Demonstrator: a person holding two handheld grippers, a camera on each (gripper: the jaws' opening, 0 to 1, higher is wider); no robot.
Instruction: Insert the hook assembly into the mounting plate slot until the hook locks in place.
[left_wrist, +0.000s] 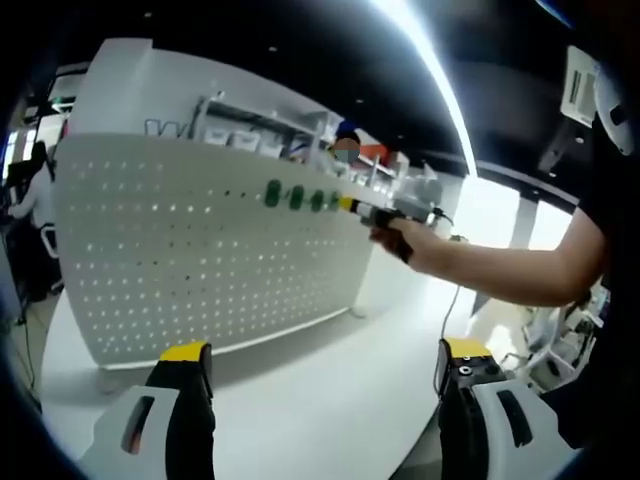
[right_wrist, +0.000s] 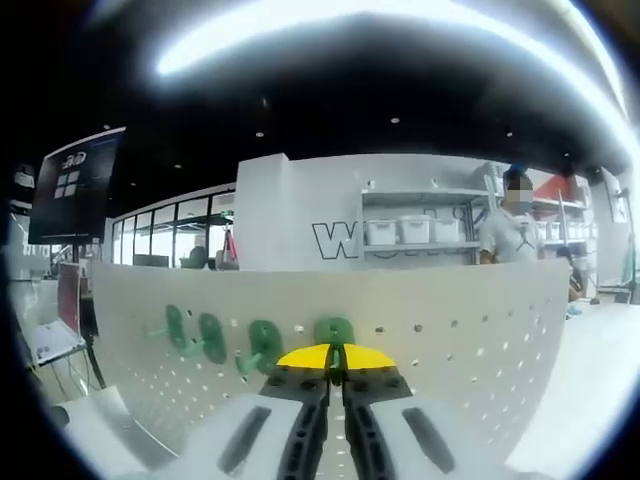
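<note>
Pressing toward the white perforated mounting plate (right_wrist: 450, 330), the right hand-held gripper (right_wrist: 336, 372) has its yellow-tipped jaws drawn together at the bottom centre of the right gripper view; a green hook (right_wrist: 334, 329) sits on the plate just above the tips, and whether the jaws pinch any part of it I cannot tell, since the tips hide the contact; being that close and square-on reads as the final push of the insertion, though no lock can be confirmed from here. Three more green hooks (right_wrist: 212, 334) stand in a row to the left of it on the same line of holes, their stems poking out toward the camera.

In the left gripper view the plate (left_wrist: 200, 260) stands upright on the white table (left_wrist: 320, 400), filling the left and centre; the row of green hooks (left_wrist: 296, 197) shows near its upper edge, and the right hand-held gripper (left_wrist: 352, 205), carried by a person's hand (left_wrist: 425, 245), meets the right end of that row. The left hand-held gripper (left_wrist: 325, 365) hangs back with jaws wide apart and nothing between them, probably keeping plate and hooks in sight.

Shelves (right_wrist: 420, 215) at upper right of the right gripper view carry white bins (right_wrist: 415, 230); their contents cannot be made out.
</note>
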